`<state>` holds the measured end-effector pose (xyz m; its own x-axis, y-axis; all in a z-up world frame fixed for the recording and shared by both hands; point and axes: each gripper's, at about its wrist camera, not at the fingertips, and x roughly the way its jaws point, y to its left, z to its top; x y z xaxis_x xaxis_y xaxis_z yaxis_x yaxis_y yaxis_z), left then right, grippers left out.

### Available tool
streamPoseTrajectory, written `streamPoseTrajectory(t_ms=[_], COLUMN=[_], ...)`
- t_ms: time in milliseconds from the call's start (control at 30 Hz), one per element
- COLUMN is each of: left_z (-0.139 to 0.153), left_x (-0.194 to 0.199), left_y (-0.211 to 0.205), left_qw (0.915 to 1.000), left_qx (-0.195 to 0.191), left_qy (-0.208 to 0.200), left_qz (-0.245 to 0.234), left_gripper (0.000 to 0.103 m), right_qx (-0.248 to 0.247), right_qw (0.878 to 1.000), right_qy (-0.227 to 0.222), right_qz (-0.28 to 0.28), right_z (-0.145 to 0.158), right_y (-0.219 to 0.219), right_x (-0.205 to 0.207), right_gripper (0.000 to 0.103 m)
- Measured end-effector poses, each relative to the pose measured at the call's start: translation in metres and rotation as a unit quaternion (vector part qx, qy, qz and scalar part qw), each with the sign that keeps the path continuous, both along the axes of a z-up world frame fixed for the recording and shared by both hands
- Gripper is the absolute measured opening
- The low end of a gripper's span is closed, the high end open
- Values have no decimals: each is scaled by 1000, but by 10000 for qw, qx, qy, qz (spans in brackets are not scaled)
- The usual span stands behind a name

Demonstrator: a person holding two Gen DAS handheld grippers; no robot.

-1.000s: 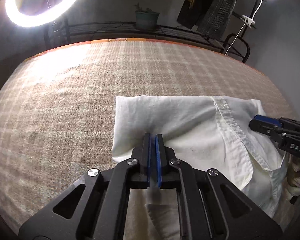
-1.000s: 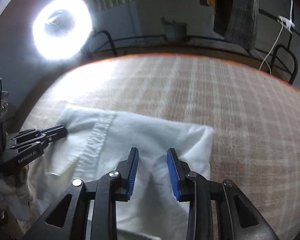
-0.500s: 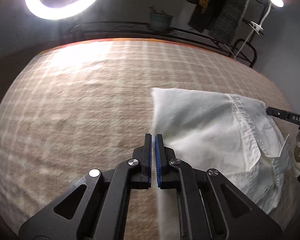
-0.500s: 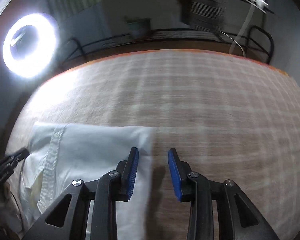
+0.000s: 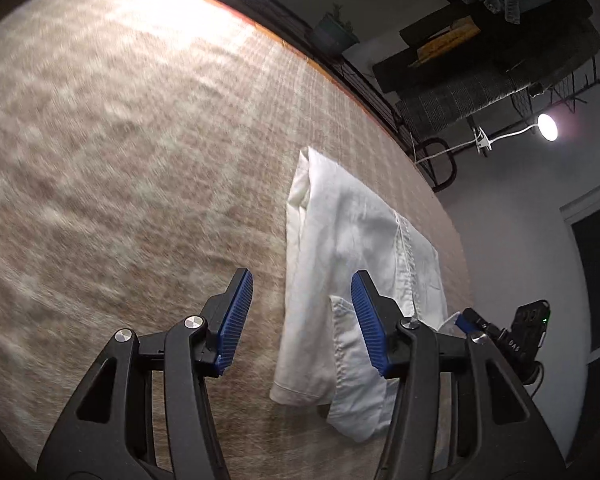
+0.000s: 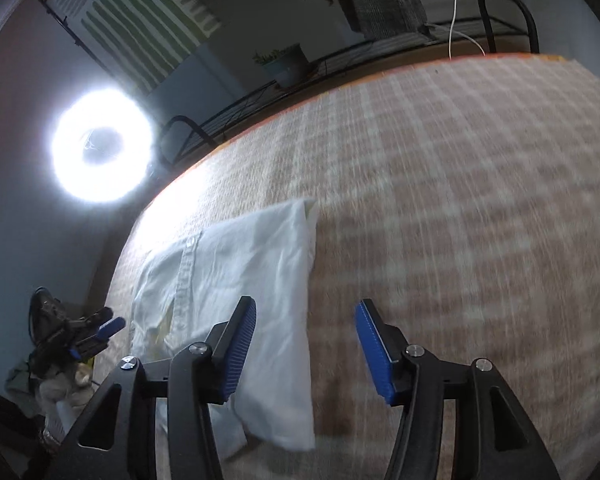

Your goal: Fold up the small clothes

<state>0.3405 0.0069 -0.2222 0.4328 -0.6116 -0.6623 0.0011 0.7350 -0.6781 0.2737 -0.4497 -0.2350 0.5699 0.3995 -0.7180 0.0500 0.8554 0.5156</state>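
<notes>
Garment: the white shirt [image 5: 340,240] lies folded into a long narrow bundle on the checked surface [image 5: 120,160], button placket up, one loose flap sticking out at its near end.
Risk, unfolding: the layers are only resting on each other; I judge a brush from a finger on the way past would flip the top layer open again.
Risk, loose flap: the near flap hangs out of the bundle and would likely drag or catch if the next grip takes only the top layer.
Risk, slipping: the cloth is thin and the weave under it rough, so a pull from one end alone could skew the fold.
Left hand-held gripper [image 5: 300,316]: jaws have just been opening and now stand spread; the right blue pad overlaps the shirt's near part in the left wrist view, the left pad is over bare weave; nothing is pinched.
Right hand-held gripper [image 6: 306,346]: jaws have just been opening, now spread, astride the shirt's long edge, gripping nothing.
Pose: both point steeply down at the surface, each view rolled to one side; each tool shows at the edge of the other's view.
Blur: the weave is streaked in both views.
</notes>
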Motion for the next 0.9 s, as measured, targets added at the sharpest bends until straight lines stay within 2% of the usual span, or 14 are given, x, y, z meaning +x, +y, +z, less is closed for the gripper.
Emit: streamPoseTrajectory(t_ms=[133, 333, 467, 567, 633, 800, 900], left_z=[-10, -23, -27, -29, -28, -26, -18], left_x=[3, 11, 15, 18, 21, 24, 21], left_y=[-4, -17, -18, -21, -27, -41, -50], left_qw=[9995, 9986, 9982, 9981, 9987, 9996, 9999], left_qx=[-258, -405, -528, -525, -427, -180, 92], left_qy=[179, 341, 300, 325, 276, 212, 54], left_qz=[3, -71, -12, -12, -38, -85, -103], left_gripper=[52, 52, 52, 41, 38, 25, 18], right_qx=[139, 680, 1161, 1534, 1692, 1623, 1073], right_qw=[9998, 9974, 9929, 9879, 9853, 9854, 9927], right_qy=[124, 218, 229, 197, 230, 336, 328], right_qz=[116, 138, 122, 111, 99, 383, 434], right_z=[-13, -34, -48, -53, -58, -56, -45], right_y=[-3, -7, -14, -15, -13, 8, 24], right_x=[-5, -2, 4, 2, 6, 19, 21], right_gripper=[57, 57, 53, 49, 46, 31, 21])
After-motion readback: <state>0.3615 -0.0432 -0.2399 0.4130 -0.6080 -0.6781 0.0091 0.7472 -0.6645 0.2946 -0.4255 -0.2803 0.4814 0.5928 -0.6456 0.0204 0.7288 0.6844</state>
